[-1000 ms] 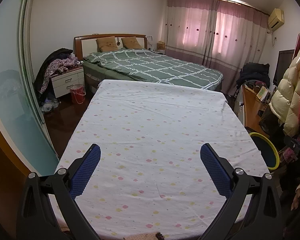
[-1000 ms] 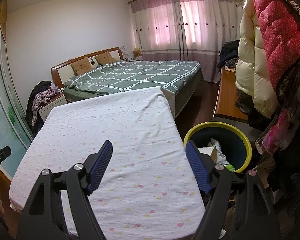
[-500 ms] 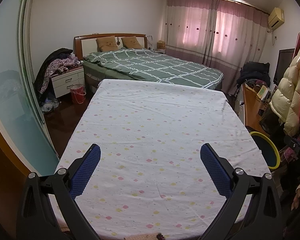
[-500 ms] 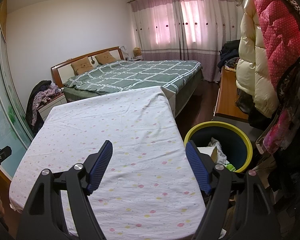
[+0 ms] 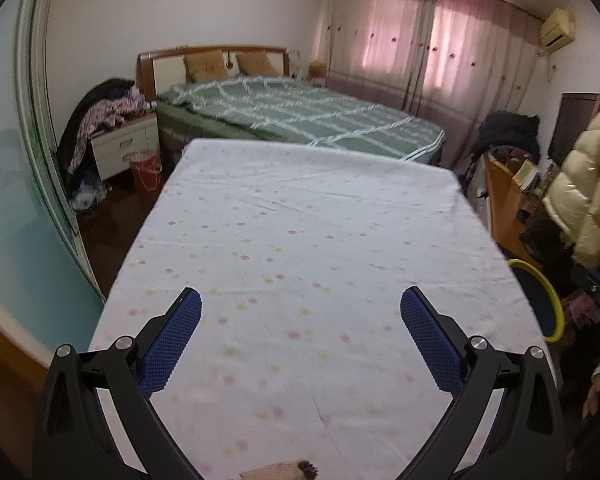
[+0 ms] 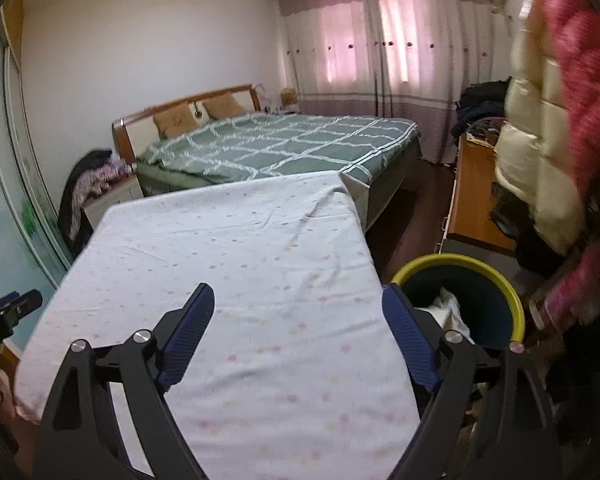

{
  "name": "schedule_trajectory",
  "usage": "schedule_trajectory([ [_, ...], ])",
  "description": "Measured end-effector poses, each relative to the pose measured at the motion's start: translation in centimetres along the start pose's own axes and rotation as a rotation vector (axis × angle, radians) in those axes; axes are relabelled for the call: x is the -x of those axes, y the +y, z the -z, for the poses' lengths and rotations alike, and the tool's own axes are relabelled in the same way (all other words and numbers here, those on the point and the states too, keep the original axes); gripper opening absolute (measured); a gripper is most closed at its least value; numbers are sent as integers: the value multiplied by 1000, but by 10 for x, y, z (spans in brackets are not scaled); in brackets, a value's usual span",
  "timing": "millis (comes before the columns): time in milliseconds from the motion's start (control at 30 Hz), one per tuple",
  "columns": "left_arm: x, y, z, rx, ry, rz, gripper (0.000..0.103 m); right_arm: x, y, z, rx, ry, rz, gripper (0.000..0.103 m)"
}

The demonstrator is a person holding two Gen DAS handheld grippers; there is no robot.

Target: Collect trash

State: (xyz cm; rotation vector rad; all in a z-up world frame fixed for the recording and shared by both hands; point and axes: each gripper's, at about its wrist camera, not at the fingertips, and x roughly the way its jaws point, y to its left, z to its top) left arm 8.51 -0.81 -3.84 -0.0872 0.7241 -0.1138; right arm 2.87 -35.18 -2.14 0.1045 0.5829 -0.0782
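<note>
Your right gripper's [image 6: 298, 312] right finger [image 6: 408, 340] covers the near-left rim of the yellow-rimmed bin [image 6: 500, 280]; the pale scraps [image 6: 448, 308] inside are too blurred to identify. At 3 o'clock, the hanging pink coat [image 6: 576, 120] smears with blur. In your left view, a brown object [image 5: 280, 472] at 6 o'clock is cut off by the edge.

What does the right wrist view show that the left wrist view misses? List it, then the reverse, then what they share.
Right wrist only: the inside of the bin, with white trash in it, and the right gripper, open. Left wrist only: the red pail by the nightstand, the brown scrap at the near table edge, and the left gripper, open. Both: the dotted sheet, the green bed, the curtains.
</note>
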Motion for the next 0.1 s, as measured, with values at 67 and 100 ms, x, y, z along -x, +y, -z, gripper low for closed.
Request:
schedule_trajectory([
  [67, -34, 7, -10, 2, 42, -23, 98, -25, 6, -8, 20, 28, -24, 84],
  [100, -52, 10, -16, 1, 63, -37, 98, -46, 11, -12, 24, 52, -47, 87],
])
